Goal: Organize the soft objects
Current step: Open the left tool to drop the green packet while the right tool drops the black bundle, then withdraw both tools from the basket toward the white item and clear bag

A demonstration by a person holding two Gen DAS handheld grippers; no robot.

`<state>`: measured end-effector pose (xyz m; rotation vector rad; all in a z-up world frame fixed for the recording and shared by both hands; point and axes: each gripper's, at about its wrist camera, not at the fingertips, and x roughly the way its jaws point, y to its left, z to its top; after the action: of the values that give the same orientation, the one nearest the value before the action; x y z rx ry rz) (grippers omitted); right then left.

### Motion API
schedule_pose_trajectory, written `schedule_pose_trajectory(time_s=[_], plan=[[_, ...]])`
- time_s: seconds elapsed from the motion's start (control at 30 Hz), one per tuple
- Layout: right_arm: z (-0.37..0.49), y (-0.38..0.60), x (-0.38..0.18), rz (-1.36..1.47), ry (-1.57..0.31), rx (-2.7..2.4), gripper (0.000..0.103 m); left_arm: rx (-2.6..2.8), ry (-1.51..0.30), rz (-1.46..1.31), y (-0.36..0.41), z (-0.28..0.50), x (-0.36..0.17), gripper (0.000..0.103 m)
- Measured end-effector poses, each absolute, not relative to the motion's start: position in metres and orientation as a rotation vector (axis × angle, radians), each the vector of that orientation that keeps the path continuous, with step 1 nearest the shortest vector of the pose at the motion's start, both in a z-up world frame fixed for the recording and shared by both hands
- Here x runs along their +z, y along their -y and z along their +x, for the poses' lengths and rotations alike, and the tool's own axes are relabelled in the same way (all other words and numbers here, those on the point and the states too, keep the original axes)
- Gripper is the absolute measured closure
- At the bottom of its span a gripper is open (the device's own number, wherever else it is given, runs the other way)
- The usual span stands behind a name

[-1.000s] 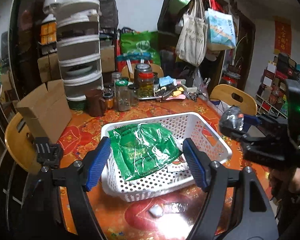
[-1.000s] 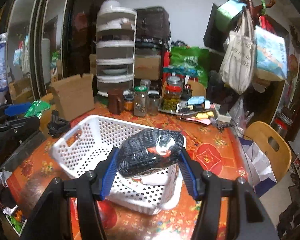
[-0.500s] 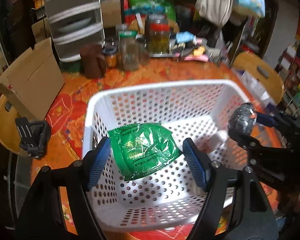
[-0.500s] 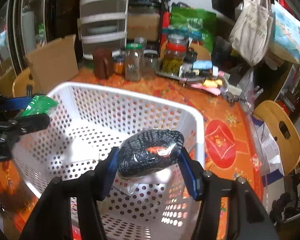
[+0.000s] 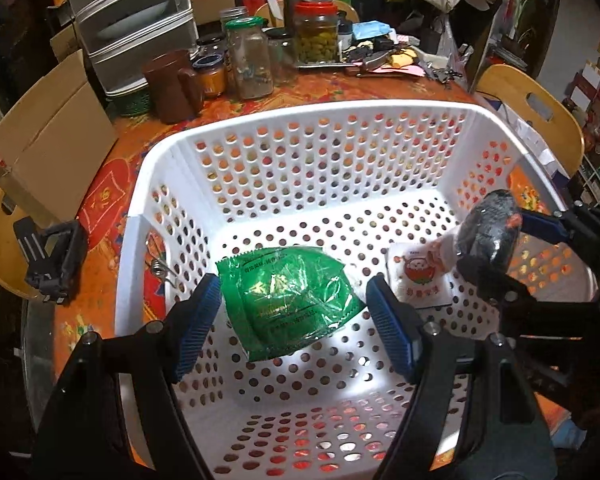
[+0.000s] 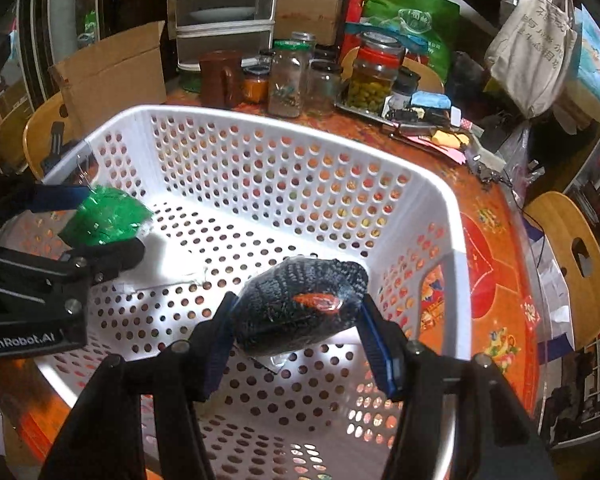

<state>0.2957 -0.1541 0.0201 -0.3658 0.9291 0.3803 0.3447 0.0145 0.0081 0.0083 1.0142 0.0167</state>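
A white perforated basket (image 5: 156,184) stands on the orange table; it also shows in the right wrist view (image 6: 440,200). My left gripper (image 5: 296,316) is shut on a green plastic packet (image 5: 292,296) and holds it inside the basket, above the floor. The packet also shows in the right wrist view (image 6: 108,220). My right gripper (image 6: 296,320) is shut on a dark knitted bundle in clear wrap (image 6: 300,308), held inside the basket's right side. The bundle also shows in the left wrist view (image 5: 490,232), with a white card label (image 5: 418,280) hanging under it.
Glass jars (image 5: 252,60), a brown mug (image 5: 172,84) and a grey drawer stack (image 5: 132,20) crowd the table's far side. A cardboard box (image 5: 48,148) stands at the left. Wooden chairs (image 6: 572,264) stand around the table. A black clip (image 5: 56,260) lies left of the basket.
Both grippers have moved forward and down from above the basket's near rim into the basket, each still holding its object.
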Motion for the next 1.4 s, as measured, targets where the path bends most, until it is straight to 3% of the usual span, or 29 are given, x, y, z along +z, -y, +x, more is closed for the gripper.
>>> schedule_pose_trajectory(time_s=[0.3,0.4,0.47,0.6,0.73,0.97,1.4], plan=[[0.294,0.157,0.022,-0.354,-0.917,0.365,0.041,0.003,-1.019,-0.018,-0.018,0.341,0.003,0.029],[0.294,0.160,0.025,-0.344,-0.908,0.370,0.038,-0.004,-1.012,-0.033,-0.020,0.340,0.004,0.027],[0.292,0.162,0.030,-0.330,-0.891,0.372,0.030,-0.014,-1.002,-0.051,-0.021,0.339,0.006,0.025],[0.288,0.171,0.047,-0.295,-0.856,0.374,0.026,-0.025,-0.964,-0.064,-0.022,0.332,0.018,0.014],[0.282,0.186,0.064,-0.259,-0.826,0.363,0.016,-0.022,-0.892,-0.063,-0.022,0.318,0.039,0.000],[0.273,0.209,0.083,-0.209,-0.789,0.334,0.001,0.022,-0.831,-0.031,-0.026,0.295,0.063,0.000],[0.245,0.221,0.102,-0.180,-0.719,0.336,0.000,0.017,-0.726,-0.023,-0.023,0.249,0.102,0.000]])
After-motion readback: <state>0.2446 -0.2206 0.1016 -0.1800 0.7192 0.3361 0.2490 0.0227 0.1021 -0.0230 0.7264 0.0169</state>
